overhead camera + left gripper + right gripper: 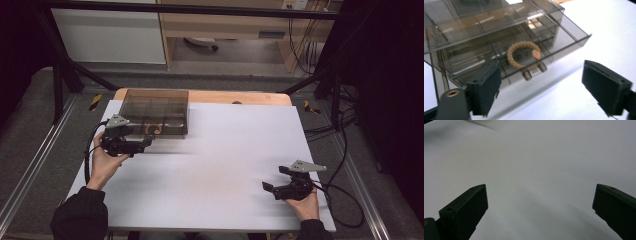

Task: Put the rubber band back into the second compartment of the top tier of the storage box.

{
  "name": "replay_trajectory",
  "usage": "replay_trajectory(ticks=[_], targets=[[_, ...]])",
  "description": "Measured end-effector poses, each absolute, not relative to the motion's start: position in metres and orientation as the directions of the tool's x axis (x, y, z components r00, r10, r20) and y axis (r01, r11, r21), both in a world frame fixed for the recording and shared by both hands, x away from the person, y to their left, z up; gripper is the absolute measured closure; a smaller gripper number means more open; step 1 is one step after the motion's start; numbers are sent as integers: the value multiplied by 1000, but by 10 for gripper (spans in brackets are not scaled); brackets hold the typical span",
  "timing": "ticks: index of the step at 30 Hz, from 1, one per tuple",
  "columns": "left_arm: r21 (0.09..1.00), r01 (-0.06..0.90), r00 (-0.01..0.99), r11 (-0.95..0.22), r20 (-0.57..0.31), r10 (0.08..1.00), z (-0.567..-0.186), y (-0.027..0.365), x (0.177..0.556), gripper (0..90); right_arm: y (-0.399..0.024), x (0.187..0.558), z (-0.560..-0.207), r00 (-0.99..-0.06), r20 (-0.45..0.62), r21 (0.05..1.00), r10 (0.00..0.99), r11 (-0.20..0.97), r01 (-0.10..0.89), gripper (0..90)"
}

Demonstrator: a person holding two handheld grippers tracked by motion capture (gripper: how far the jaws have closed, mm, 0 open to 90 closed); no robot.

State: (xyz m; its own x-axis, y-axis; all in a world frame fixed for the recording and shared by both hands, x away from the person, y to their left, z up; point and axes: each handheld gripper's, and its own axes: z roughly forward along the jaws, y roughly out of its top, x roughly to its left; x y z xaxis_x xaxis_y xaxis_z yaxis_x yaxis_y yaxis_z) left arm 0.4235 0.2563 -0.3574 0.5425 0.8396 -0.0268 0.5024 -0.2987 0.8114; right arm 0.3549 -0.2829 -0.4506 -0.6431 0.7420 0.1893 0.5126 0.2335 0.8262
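A smoky see-through drawer box [156, 111] stands at the table's far left. Its lower drawer [564, 37] is pulled out a little, with a clear handle [534, 71] at the front. A tan braided ring [522, 55] lies in that drawer and shows through the box front [151, 130]. My left gripper [148, 142] is just in front of the drawer, open, with its jaws [544, 87] wide apart and nothing between them. At the front right of the table my right gripper [276, 178] rests low, also open, its jaws [540, 207] over bare white table.
The white tabletop [220, 165] spans the space between the two grippers. A wooden edge [240, 97] runs behind it. Black frame bars [65, 60] and cables [340, 130] stand around the table.
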Motion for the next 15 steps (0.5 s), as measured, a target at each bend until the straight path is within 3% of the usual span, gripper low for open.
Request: replay_trajectory(ticks=[15], targets=[[796, 500, 580, -340, -17, 814, -390, 260, 395, 63, -282, 355, -451, -646, 190, 825, 740, 236, 514, 7]])
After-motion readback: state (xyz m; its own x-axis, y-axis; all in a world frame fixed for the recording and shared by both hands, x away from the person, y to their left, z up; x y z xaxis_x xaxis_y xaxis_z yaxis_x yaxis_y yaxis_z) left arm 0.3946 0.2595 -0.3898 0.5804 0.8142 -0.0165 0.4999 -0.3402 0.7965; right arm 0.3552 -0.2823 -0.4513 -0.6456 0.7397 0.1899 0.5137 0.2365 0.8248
